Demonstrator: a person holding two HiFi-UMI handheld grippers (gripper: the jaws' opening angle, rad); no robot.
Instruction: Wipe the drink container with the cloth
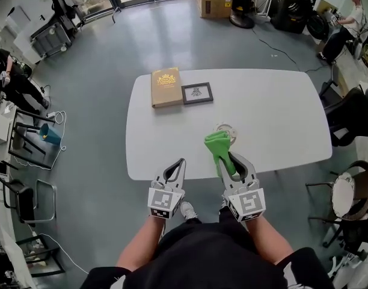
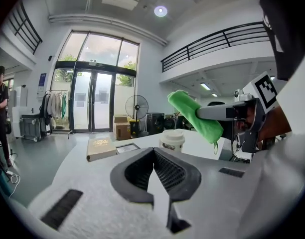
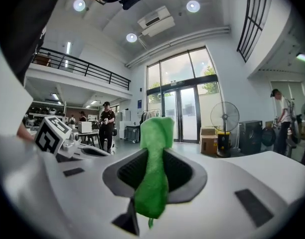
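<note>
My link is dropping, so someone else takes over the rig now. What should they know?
Left hand-held gripper: shut, empty, over the near edge of the white table.
Right hand-held gripper: shut on the green cloth.
The lidded cup stands on the table just beyond the cloth; they look apart.
Done: cloth in grip.
Left: wipe the cup, probably steadying it with the left.

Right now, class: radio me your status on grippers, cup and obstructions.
Left gripper shut, empty. Right gripper shut on green cloth, raised near cup, not touching. Book and frame well apart.
</note>
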